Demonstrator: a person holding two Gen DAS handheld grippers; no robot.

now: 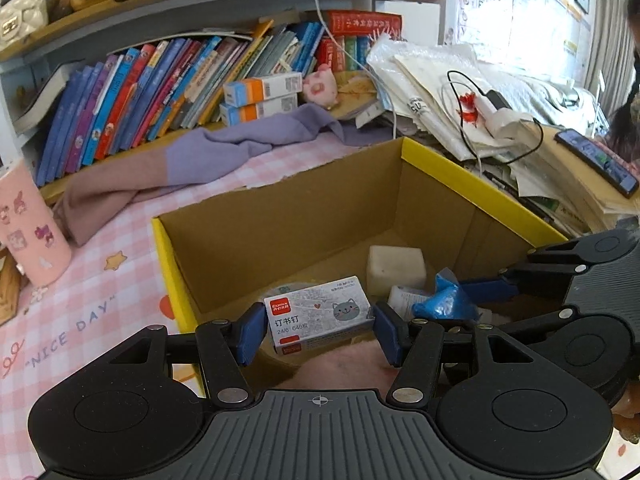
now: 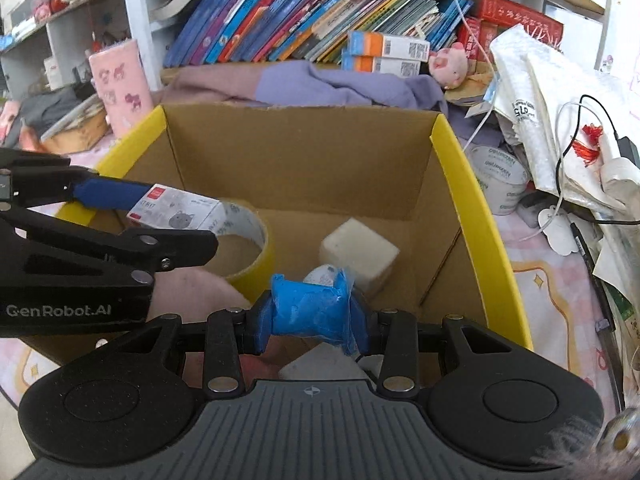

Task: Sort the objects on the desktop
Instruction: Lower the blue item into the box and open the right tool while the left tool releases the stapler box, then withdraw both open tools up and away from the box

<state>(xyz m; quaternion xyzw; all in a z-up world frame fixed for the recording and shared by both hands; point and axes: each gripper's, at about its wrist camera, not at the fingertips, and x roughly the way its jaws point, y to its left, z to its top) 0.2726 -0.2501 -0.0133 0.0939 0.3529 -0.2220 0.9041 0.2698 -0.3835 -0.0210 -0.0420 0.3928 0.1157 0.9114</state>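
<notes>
In cardboard box [image 2: 300,160]: white block [image 2: 360,254], tape roll [image 2: 256,256].

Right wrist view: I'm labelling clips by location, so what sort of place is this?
Probably a child's study desk at home: children's books on the shelf, a pink pig plush, and a pink checked desk mat.

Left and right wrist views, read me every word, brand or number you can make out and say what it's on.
"Comix", "订书钉", "24/6": staple box held in the left gripper.
"NICE DAY": pink checked desk mat.
"GenRobot.AI": left gripper body, in the right wrist view.
Book spines, orange and white cartons, white tub: too blurred.
</notes>
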